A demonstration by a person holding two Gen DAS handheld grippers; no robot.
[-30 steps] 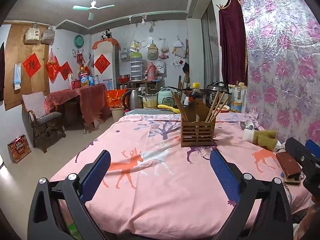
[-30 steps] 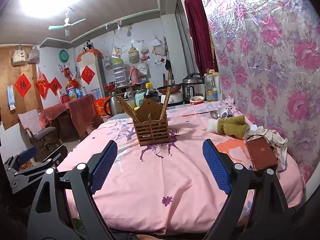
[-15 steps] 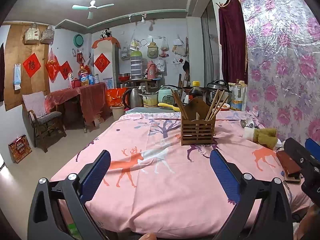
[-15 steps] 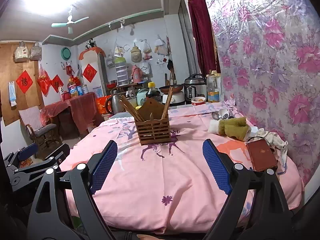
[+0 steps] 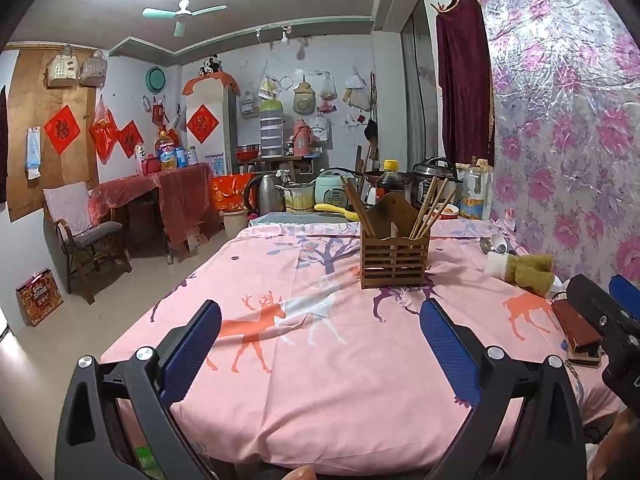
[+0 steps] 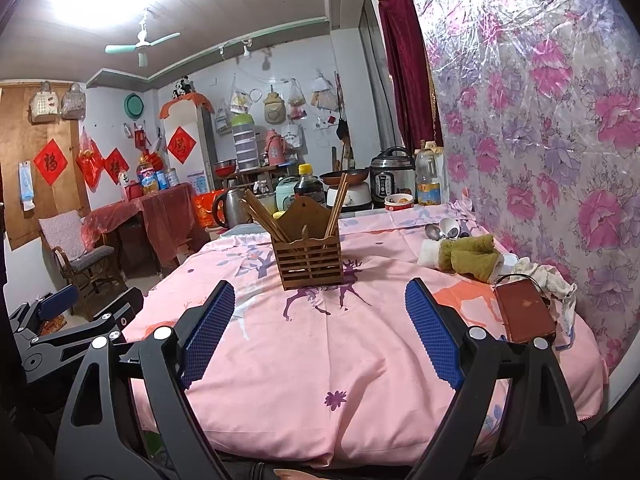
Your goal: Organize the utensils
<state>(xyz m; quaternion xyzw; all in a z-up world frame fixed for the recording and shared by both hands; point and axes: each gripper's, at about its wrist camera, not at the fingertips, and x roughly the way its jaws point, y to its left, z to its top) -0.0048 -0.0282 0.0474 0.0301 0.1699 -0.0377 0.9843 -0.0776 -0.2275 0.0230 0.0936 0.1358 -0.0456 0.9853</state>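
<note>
Both grippers idle at the near edge of the table [image 6: 360, 400]: left gripper [image 5: 320, 344] spread wide and empty, right gripper [image 6: 320, 328] the same, nothing between the pads. Wooden holder [image 6: 307, 258] stands upright on the pink cloth at about 12 o'clock from my right gripper, roughly 1 o'clock from the left, well apart from both. Chopsticks [image 6: 262, 216] lean out of its left compartment toward 11 o'clock; a second bunch [image 6: 336, 204] leans from the right one toward 1 o'clock. My read: the sticks are light, stiff, thin and smooth, so they will roll or pivot in the pads; pinch across the upper shaft, above the holder rim, with the pads square to the stick. The holder looks light and slatted, and would likely tip if I drag a stick sideways, so pull along the stick's own lean. Spoons [image 6: 434, 232] lie at 2 o'clock beside a green rag [image 6: 472, 258], near the wall; exact type too small to tell. A brown wallet [image 6: 522, 312] sits at 3 o'clock.
</note>
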